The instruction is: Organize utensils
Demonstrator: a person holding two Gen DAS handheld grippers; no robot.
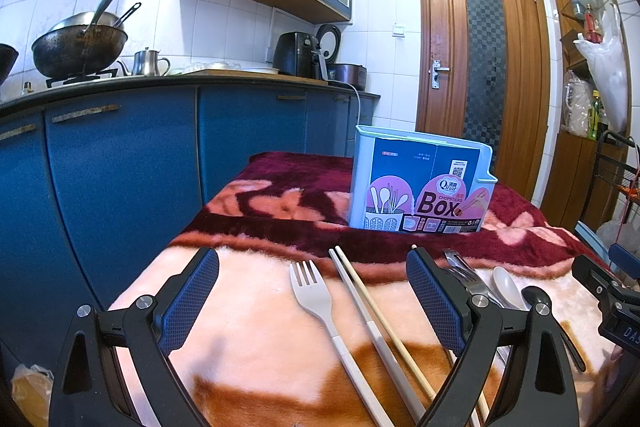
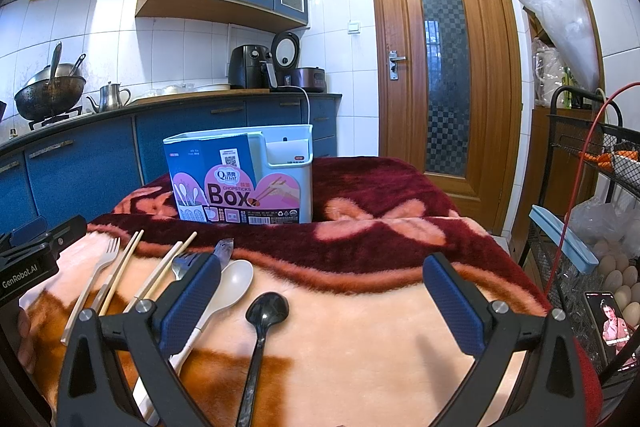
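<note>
Nearest the cameras, both grippers are held low and level over the blanket-covered tabletop point(image 2: 360, 327), pointing toward the far end. The left gripper point(image 1: 312, 301) has its jaws spread wide with nothing between them; below the gap lie a white fork point(image 1: 316, 301) and a white chopstick point(image 1: 368, 319) beside a wooden chopstick point(image 1: 386, 315), all lengthwise. The right gripper point(image 2: 322, 301) is likewise wide apart and empty, hovering with a black spoon point(image 2: 264, 319) under its gap. Its left finger point(image 2: 192, 303) partly covers a white spoon point(image 2: 230, 287) and a metal fork point(image 2: 184, 265), with a metal knife point(image 2: 224, 251) just behind. The utensils lie in a row, untouched. Farther back, on the dark red part of the blanket, the pale blue chopsticks box point(image 2: 240, 179) stands upright. Behind it are blue kitchen cabinets point(image 1: 120, 167) and a wooden door point(image 2: 440, 67).
</note>
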